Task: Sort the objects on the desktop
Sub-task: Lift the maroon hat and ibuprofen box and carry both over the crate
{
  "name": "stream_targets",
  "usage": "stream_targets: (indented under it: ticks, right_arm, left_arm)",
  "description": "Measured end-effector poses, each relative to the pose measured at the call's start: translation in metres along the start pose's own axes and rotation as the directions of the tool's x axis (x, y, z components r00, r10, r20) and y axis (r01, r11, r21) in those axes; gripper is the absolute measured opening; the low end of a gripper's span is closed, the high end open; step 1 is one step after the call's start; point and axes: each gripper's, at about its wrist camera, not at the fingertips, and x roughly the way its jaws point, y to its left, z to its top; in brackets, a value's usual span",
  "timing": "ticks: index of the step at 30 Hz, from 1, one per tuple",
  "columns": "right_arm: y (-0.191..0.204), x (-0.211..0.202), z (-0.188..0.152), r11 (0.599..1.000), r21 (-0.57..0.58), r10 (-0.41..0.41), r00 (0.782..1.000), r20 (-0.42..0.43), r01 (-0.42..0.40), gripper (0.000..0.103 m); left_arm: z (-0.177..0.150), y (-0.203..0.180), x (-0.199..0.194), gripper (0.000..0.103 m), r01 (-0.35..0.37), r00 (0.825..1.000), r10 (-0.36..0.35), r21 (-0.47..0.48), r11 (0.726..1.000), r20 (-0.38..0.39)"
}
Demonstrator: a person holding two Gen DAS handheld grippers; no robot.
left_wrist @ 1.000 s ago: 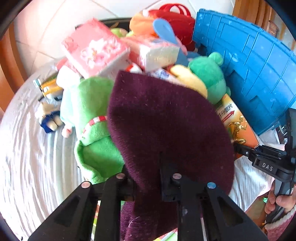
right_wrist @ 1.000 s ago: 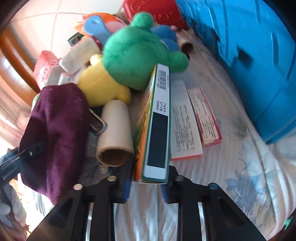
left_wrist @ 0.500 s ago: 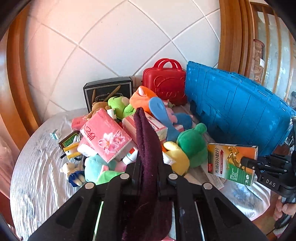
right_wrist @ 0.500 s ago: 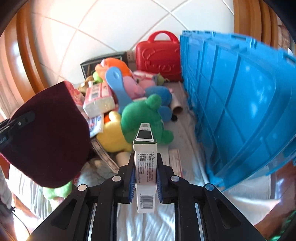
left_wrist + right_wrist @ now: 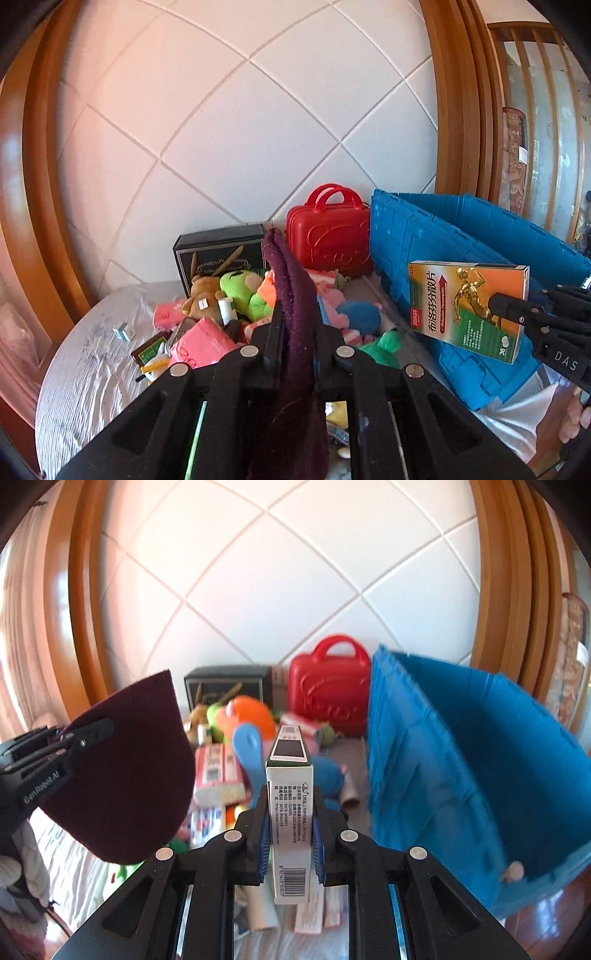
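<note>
My left gripper (image 5: 297, 325) is shut on a dark purple cloth (image 5: 291, 295), held up above the table; the cloth also shows at the left of the right wrist view (image 5: 125, 771). My right gripper (image 5: 290, 812) is shut on a green and orange medicine box (image 5: 290, 797), held upright in the air; its printed face shows in the left wrist view (image 5: 469, 306), in front of the blue crate (image 5: 461, 258). The crate's open inside shows in the right wrist view (image 5: 461, 757), to the right of the box.
A pile of plush toys (image 5: 243, 291), pink tissue packs (image 5: 199, 339) and small boxes covers the round white-clothed table (image 5: 85, 369). A red mini suitcase (image 5: 328, 236) and a black box (image 5: 218, 254) stand against the tiled wall. Cardboard tubes and leaflets (image 5: 314, 915) lie beside the crate.
Both grippers have risen well above the pile, carrying the cloth and the medicine box. The views now tilt up to the wall and the crate's open top.
</note>
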Motion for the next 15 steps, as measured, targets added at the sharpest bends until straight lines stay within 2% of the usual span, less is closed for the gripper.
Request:
stream_targets:
  ticks: [5,9,15]
  right_arm:
    - [-0.036,-0.023,0.038,0.999,0.014,-0.036,0.994,0.100,0.035,0.018]
    - [-0.076,-0.050,0.058,0.996,0.028,-0.085,0.982,0.166,0.081,0.018]
    - [-0.154,-0.081,0.069,0.983,0.061,-0.181,0.959,0.217,0.171,0.018]
  left_arm:
    - [0.043,-0.043,0.004,0.011,0.019,0.997,-0.021,0.037,0.999,0.069]
    - [0.080,-0.093,0.008,0.011,0.049,0.990,-0.059,0.077,0.996,0.129]
    - [0.139,-0.181,0.006,0.011,0.111,0.965,-0.137,0.124,0.986,0.225]
